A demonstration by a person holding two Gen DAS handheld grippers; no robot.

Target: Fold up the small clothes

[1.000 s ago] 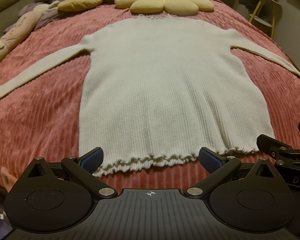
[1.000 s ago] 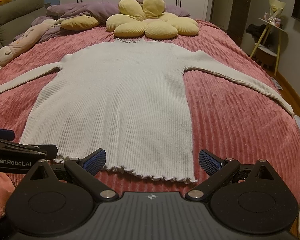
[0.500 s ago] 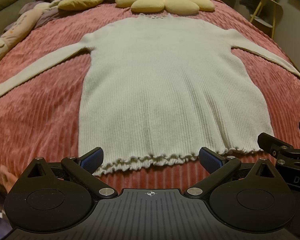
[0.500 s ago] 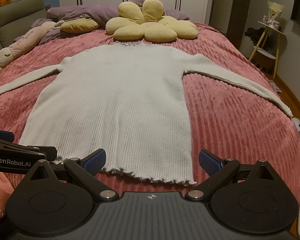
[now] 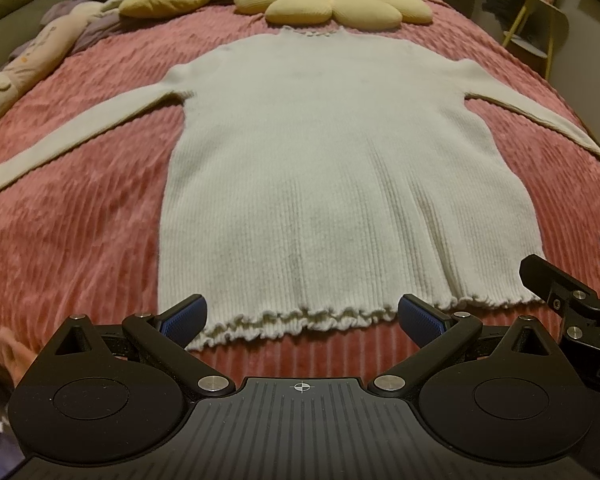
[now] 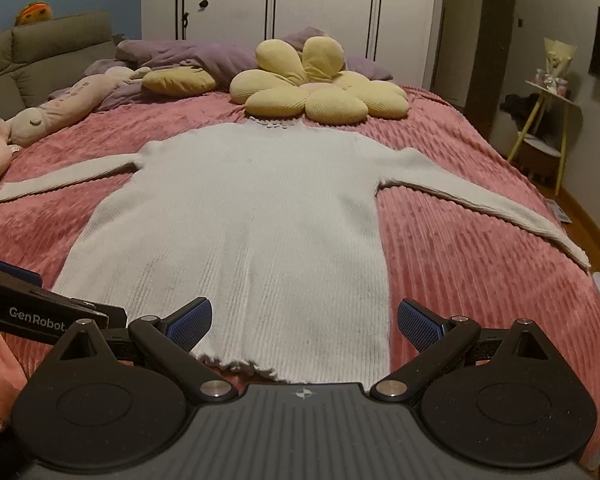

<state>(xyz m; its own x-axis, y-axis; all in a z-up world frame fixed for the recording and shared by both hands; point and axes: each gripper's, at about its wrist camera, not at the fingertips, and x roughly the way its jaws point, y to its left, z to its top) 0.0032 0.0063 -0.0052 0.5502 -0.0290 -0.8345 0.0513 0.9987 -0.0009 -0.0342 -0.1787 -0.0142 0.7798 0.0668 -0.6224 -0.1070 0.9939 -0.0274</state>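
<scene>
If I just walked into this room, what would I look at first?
Probably the big white sweater, lying flat in the middle of the pink bed with both sleeves stretched out to the sides. Right above its collar sits a yellow flower-shaped pillow, and a long pink plush toy lies along the bed's left edge. Close up, the left gripper and right gripper hang open by the sweater's frilly bottom edge.

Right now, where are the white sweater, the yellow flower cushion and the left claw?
white sweater [image 5: 340,168]: left wrist view, middle of the body.
yellow flower cushion [image 6: 316,88]: right wrist view, centre petals.
left claw [image 5: 302,316]: left wrist view, midway between fingertips.
</scene>
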